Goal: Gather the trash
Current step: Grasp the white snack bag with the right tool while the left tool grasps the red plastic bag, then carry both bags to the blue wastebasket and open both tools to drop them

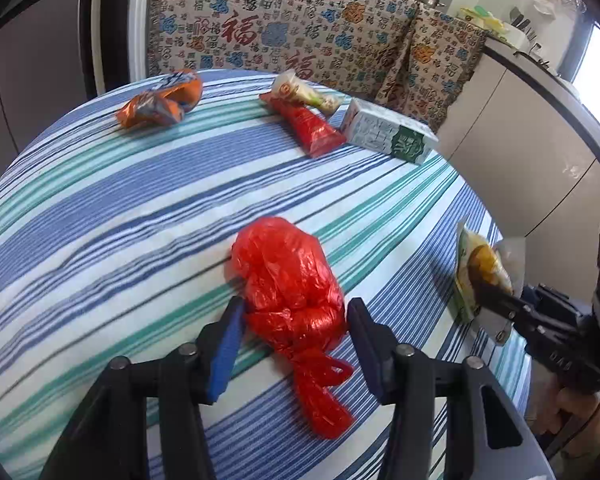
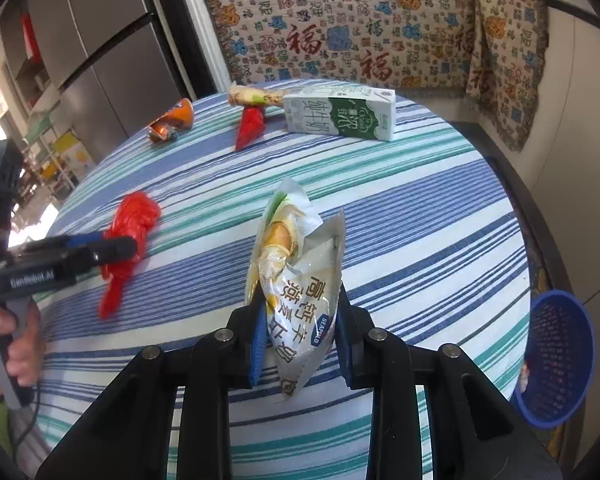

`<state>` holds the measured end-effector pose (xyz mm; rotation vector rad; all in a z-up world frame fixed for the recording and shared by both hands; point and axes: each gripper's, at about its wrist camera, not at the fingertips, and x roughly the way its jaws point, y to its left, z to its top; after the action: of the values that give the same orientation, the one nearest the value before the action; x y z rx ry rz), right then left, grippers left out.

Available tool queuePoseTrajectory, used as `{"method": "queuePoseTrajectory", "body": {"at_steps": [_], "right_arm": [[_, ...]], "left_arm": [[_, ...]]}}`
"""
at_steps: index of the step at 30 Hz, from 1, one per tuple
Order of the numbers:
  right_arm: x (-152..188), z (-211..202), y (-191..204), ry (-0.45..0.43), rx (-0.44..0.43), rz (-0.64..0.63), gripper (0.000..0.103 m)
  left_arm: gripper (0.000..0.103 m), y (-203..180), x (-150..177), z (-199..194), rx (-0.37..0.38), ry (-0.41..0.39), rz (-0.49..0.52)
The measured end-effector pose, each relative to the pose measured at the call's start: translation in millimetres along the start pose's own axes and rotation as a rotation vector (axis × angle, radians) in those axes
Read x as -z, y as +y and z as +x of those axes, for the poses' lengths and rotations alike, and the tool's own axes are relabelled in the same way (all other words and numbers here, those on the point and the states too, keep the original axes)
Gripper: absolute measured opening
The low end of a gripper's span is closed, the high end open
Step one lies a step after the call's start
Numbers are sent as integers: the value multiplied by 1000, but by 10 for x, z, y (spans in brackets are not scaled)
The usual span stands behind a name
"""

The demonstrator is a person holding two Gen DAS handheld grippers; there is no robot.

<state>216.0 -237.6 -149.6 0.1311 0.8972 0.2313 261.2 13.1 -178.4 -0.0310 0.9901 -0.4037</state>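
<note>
While my right hand-held gripper [image 2: 298, 344] holds a white and yellow snack wrapper [image 2: 296, 276] clamped upright between its blue pads, clear of the striped table [image 2: 420, 208], my left hand-held gripper [image 1: 294, 340] straddles a knotted red plastic bag [image 1: 288, 280] that lies on the cloth. Its left pad touches the bag; whether the right one does I cannot tell, so I cannot call it a grip. At the far edge I see a crumpled orange wrapper [image 1: 160, 102], a red wrapper [image 1: 312, 128] with a pale snack packet [image 1: 300, 92] against its far end, and a green and white milk carton [image 1: 388, 132] on its side just beside them. A blue mesh basket [image 2: 556, 360] stands past the table's right edge; something pale shows inside it, too small for me to identify.
</note>
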Motion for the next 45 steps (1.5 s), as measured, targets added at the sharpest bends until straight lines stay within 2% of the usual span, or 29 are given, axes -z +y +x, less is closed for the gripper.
{"method": "queuePoseTrajectory", "body": {"at_steps": [2, 5, 6, 7, 9, 10, 11, 12, 13, 14, 15, 19, 22, 27, 32, 34, 38, 45], "right_arm": [[-18, 5, 9, 15, -31, 8, 34], [-44, 0, 20, 33, -37, 2, 36], [-57, -11, 21, 38, -39, 2, 41], [-72, -22, 25, 44, -42, 3, 50], [-109, -35, 36, 49, -39, 0, 53], [-128, -23, 49, 58, -35, -6, 51], [-140, 1, 55, 75, -36, -9, 41], [-147, 3, 47, 78, -35, 2, 27], [-153, -11, 42, 78, -41, 14, 23], [-145, -44, 41, 78, -48, 20, 21], [-129, -110, 44, 65, -55, 27, 21], [-57, -398, 30, 22, -54, 45, 20], [23, -654, -67, -12, -62, 78, 20], [196, -1240, -502, -94, -38, 168, 21], [404, -1788, -1176, -147, 96, 242, 21], [497, -1936, -1488, -153, 163, 285, 21], [655, -2115, -2049, -161, 245, 360, 21], [765, -2042, -2842, -125, 301, 442, 21]], "left_arm": [[63, 9, 65, -9, -25, -12, -7], [64, -18, 61, -31, -21, -5, -19], [64, -16, 57, -51, -30, -11, -19], [64, -8, 52, -66, -42, -16, -19], [64, 8, 29, -63, -55, -20, -28], [64, 16, 17, -42, -61, -16, -30], [64, 17, 7, -14, -68, -12, -28], [64, 14, -4, 5, -72, -15, -25], [59, 6, -8, 4, -72, -22, -17], [46, -7, 3, -18, -65, -34, -5], [40, -18, 16, -43, -61, -36, 2], [37, -44, 112, -220, -12, -70, -28], [36, -218, 204, -396, 23, -90, -22], [36, -898, 321, -658, 128, -108, 65], [36, -1841, 319, -640, 291, -82, 174], [36, -2240, 292, -512, 362, -50, 206], [36, -2955, 237, -126, 425, 10, 271], [36, -3815, 128, 712, 467, 110, 285]]}}
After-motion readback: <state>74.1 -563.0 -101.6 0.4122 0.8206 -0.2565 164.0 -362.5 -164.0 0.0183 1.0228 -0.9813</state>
